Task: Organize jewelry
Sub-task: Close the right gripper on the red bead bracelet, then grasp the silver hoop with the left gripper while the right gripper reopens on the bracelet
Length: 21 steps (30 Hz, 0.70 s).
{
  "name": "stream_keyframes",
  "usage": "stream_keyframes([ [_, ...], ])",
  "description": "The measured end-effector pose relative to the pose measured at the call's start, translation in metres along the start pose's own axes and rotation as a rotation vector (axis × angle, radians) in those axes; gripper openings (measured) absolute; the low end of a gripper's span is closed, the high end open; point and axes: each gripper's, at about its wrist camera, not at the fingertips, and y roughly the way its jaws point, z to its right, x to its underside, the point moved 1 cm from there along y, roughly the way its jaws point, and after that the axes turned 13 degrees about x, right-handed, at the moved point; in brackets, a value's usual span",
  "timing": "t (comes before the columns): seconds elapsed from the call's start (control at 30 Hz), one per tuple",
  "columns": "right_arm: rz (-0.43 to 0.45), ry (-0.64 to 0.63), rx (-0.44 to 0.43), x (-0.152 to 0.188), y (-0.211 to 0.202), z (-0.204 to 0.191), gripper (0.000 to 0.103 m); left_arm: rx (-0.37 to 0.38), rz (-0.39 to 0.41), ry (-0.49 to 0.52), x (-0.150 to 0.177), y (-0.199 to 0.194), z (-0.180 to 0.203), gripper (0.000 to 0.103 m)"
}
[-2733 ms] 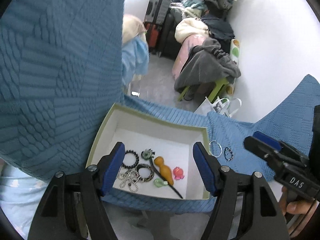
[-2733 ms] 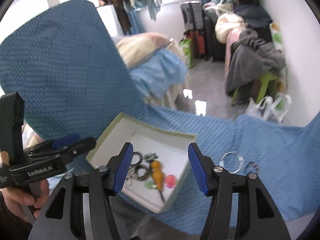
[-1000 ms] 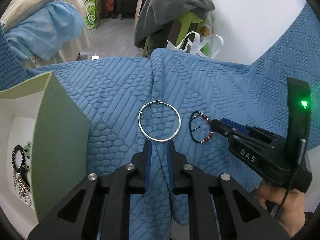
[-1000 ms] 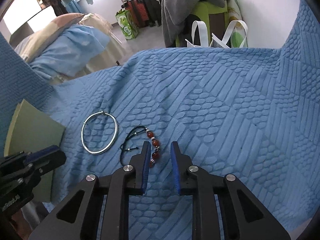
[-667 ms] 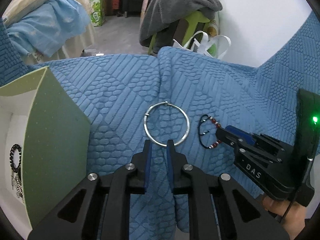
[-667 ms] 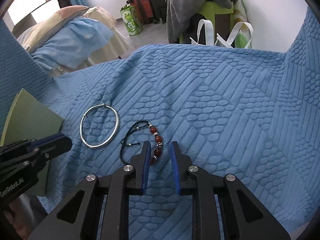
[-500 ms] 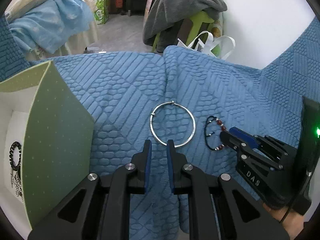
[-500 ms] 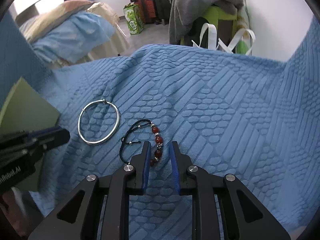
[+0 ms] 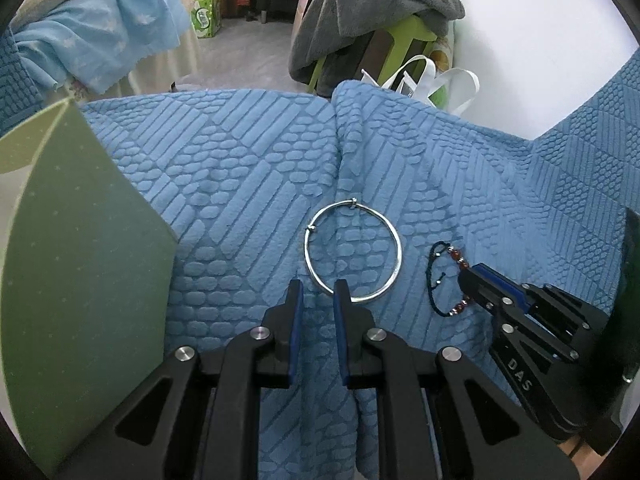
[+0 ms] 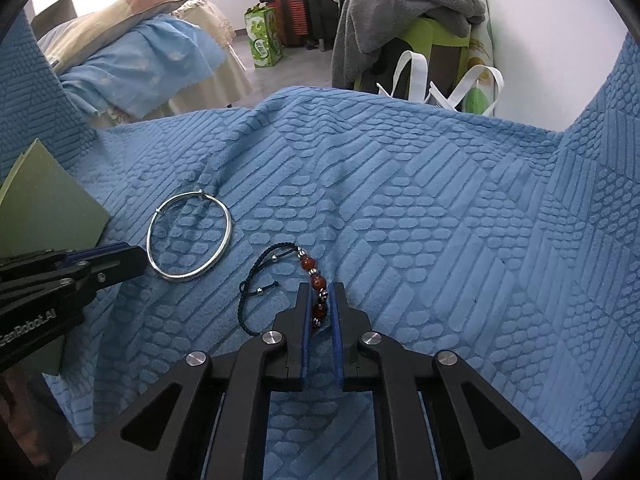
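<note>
Blue quilted bed cover (image 10: 400, 184), 2 bracelets lying on it, green box (image 9: 80, 240) at the left edge.

Right tool (image 10: 320, 300) has clamped down to its narrowest on the red-beaded cord bracelet (image 10: 316, 280), beads pinched between the blue pads. Left tool (image 9: 318, 296) stands narrowly parted at the near rim of the silver bangle (image 9: 352, 256); rim sits between the tips, pads not pressing on it as far as the view shows. Both pieces lie just beside each other, near the box. To do well: lift the beads straight up so the loose cord does not snag the quilting; left tool likely needs to sink a little and close squarely across the thin rim, which could slip or pinch cloth.
</note>
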Motion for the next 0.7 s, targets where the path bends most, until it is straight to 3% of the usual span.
stream_keyframes([
  [0.2,0.007,0.007,-0.002,-0.001,-0.004,0.002,0.007,0.000,0.021,-0.022,-0.007,0.006,-0.002,0.016],
  [0.33,0.020,0.011,-0.011,-0.002,-0.008,0.003,0.007,-0.002,0.039,-0.024,-0.011,0.011,-0.003,0.026],
  [0.43,0.021,0.012,-0.014,-0.001,-0.009,0.005,0.007,-0.012,0.049,-0.017,-0.015,0.013,-0.002,0.027],
  [0.7,0.023,0.051,-0.040,-0.001,-0.012,0.015,0.007,-0.085,0.074,0.088,-0.019,0.024,0.010,0.026],
])
